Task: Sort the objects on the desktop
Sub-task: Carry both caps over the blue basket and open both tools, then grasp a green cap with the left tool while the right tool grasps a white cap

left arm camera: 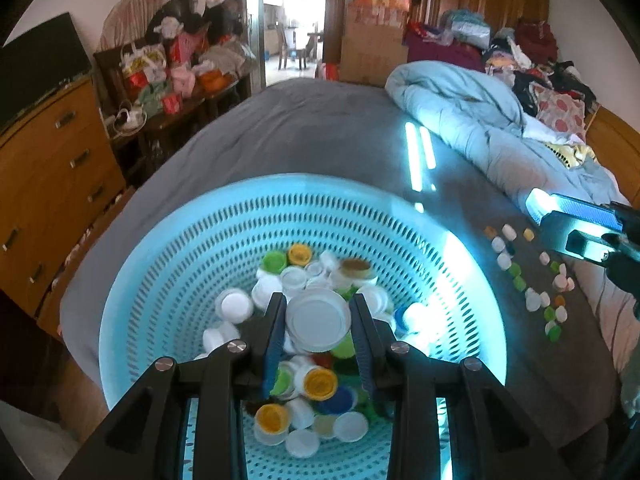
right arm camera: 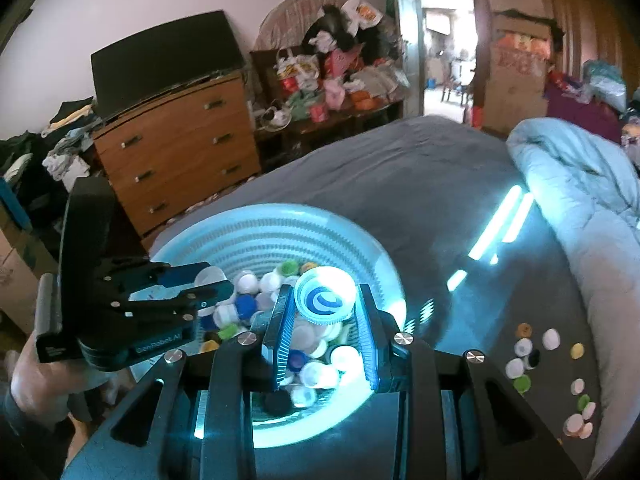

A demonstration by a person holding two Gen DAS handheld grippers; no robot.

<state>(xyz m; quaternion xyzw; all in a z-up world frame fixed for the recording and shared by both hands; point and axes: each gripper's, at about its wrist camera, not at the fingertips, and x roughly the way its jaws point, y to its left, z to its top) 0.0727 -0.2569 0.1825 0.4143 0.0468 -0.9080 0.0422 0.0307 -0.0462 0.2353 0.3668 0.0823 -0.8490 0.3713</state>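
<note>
left tongs (left arm camera: 318, 320) are clamped on a big white lid (left arm camera: 318, 322), centre of the left view, just above the heap in the blue basket (left arm camera: 168, 248). right tongs (right arm camera: 325, 300) pinch a blue-logo cap (right arm camera: 325, 295) by its rim, over the basket's near edge. both look light, stiff and slick, so a grip across the ridged edges seems best. loose caps (right arm camera: 550, 338) lie on the grey bed (right arm camera: 400, 168), lower right.

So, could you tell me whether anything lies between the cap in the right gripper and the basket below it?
Nothing visible does: the right gripper holds the blue-logo cap directly above the open basket.
</note>
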